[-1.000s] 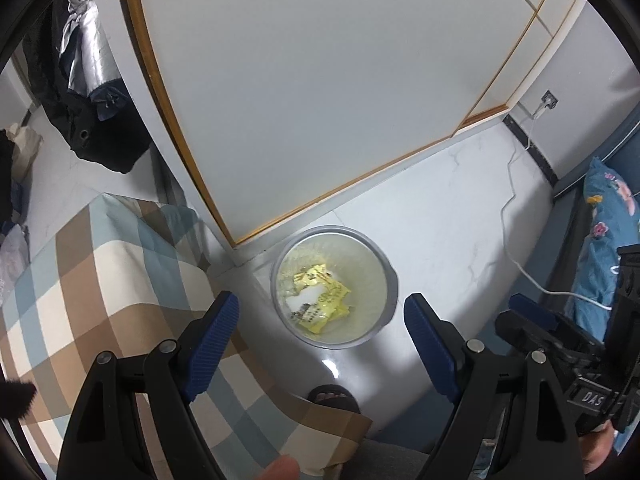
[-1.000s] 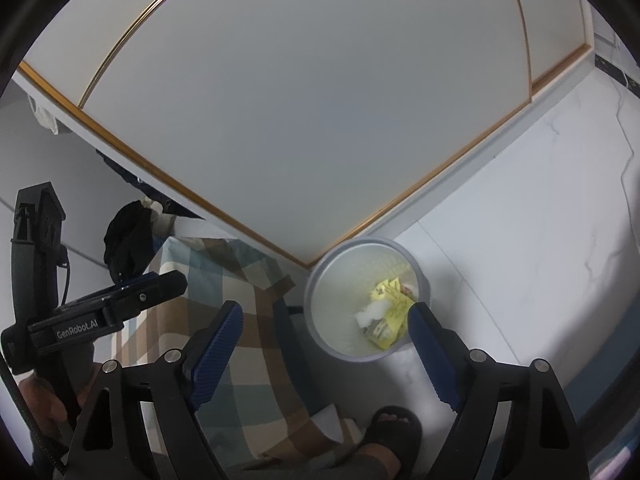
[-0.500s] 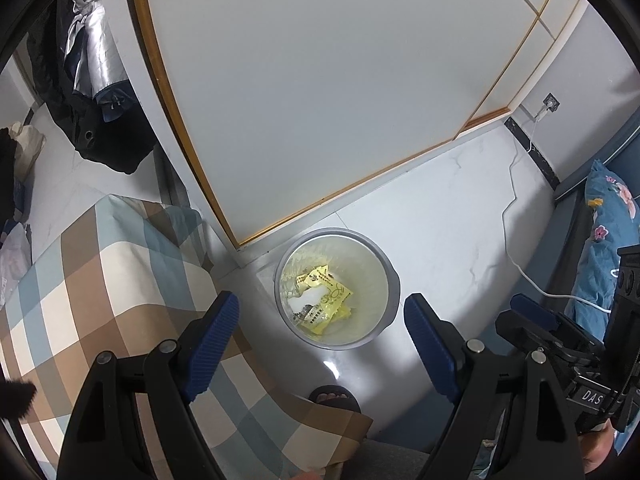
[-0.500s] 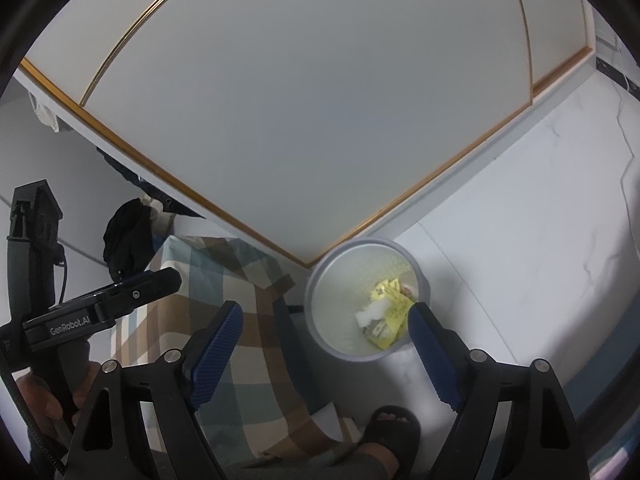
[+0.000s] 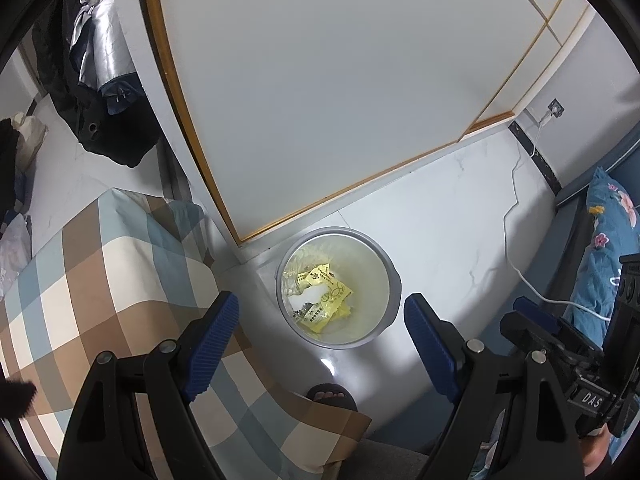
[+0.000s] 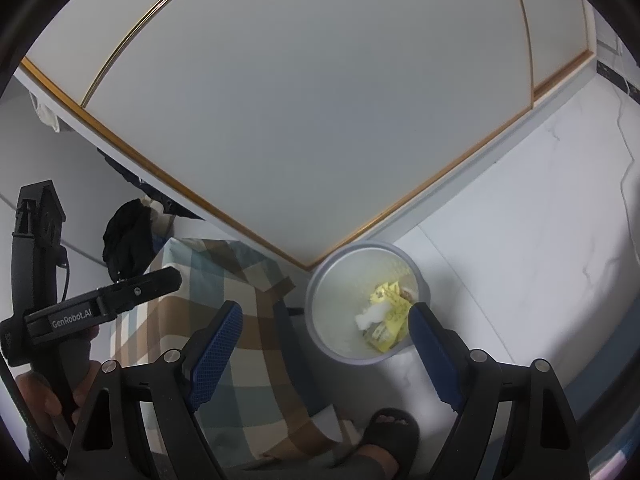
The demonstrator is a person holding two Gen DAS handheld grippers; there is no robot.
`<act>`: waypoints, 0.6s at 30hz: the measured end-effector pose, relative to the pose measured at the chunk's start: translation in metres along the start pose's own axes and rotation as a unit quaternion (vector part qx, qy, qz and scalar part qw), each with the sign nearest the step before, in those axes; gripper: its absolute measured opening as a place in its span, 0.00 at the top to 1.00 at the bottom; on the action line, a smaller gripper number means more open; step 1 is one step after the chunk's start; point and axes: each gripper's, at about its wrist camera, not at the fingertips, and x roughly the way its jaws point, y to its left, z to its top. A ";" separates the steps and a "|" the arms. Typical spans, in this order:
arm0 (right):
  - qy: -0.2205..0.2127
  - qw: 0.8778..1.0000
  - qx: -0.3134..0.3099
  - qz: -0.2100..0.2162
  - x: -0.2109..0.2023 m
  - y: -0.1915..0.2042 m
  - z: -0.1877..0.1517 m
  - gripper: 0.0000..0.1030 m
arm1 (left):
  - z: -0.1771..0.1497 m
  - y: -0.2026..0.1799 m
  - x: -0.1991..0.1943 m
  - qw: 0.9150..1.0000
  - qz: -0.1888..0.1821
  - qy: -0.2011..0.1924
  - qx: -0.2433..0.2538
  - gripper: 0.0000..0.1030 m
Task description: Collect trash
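Left wrist view: left gripper (image 5: pixel 320 320) hung above bin (image 5: pixel 390 276), jaws spread, nothing held. Yellow wrappers (image 5: pixel 324 300) and white scrap lay inside bin, on floor beside checked cloth (image 5: pixel 100 280). Right gripper (image 6: pixel 324 344) likewise spread and empty; trash probably already dropped.

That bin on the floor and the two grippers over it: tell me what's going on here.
A person holds a gripper in each hand above a round grey trash bin on the white floor beside a checked cloth. The left gripper and the right gripper are both open and empty. Yellow wrappers and a white crumpled scrap already lie inside the bin. The person's foot in a dark sandal is planted near it.
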 end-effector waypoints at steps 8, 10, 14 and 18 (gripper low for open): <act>-0.001 1.000 0.005 -0.003 -0.002 -0.002 -0.003 0.17 | 0.002 0.000 -0.001 1.000 0.004 -0.001 -0.004 0.20; 0.000 1.000 0.006 -0.004 -0.002 -0.003 -0.002 0.17 | 0.001 -0.002 -0.003 1.000 0.006 -0.006 -0.002 0.20; -0.002 1.000 0.010 -0.004 -0.004 -0.004 -0.001 0.17 | 0.000 -0.005 -0.003 1.000 0.007 -0.008 0.003 0.20; -0.003 1.000 0.006 -0.004 -0.006 -0.002 -0.001 0.17 | 0.000 -0.006 -0.005 1.000 0.006 -0.013 0.003 0.20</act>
